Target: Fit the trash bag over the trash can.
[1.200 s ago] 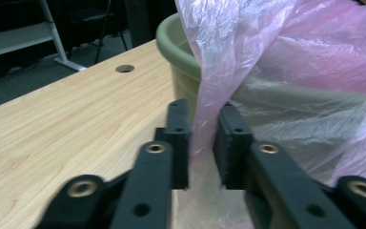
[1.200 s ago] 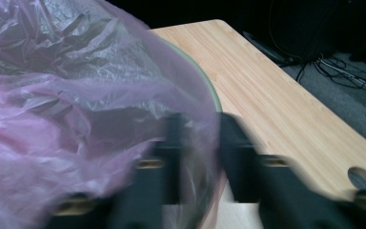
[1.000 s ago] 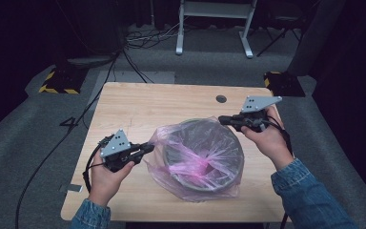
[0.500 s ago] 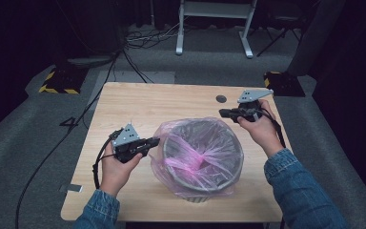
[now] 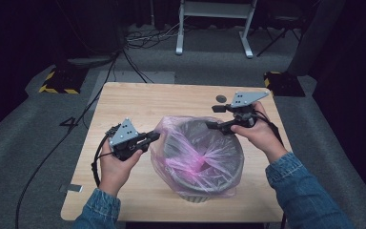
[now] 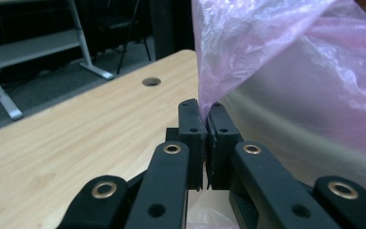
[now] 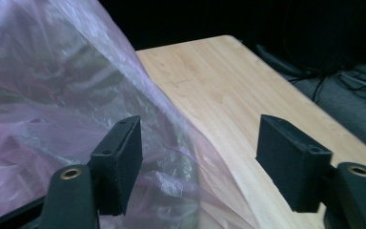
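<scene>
Left gripper (image 5: 153,138) pinched tight on the pink plastic bag's (image 5: 171,131) left edge, jaws pointing right along the bench (image 5: 138,105). In the left gripper view the film runs up from between the closed jaws. Grey bin (image 5: 209,183) stands upright mid-bench, mouth up, bag lining it and draped over the rim; round, no long axis. Right gripper (image 5: 211,117) at the bin's far right rim, jaws just opened wide, pointing left; bag edge sits loose between them, pads not pressing. No readable brand or label; a "4" (image 5: 69,124) marked on the floor left of the bench.
</scene>
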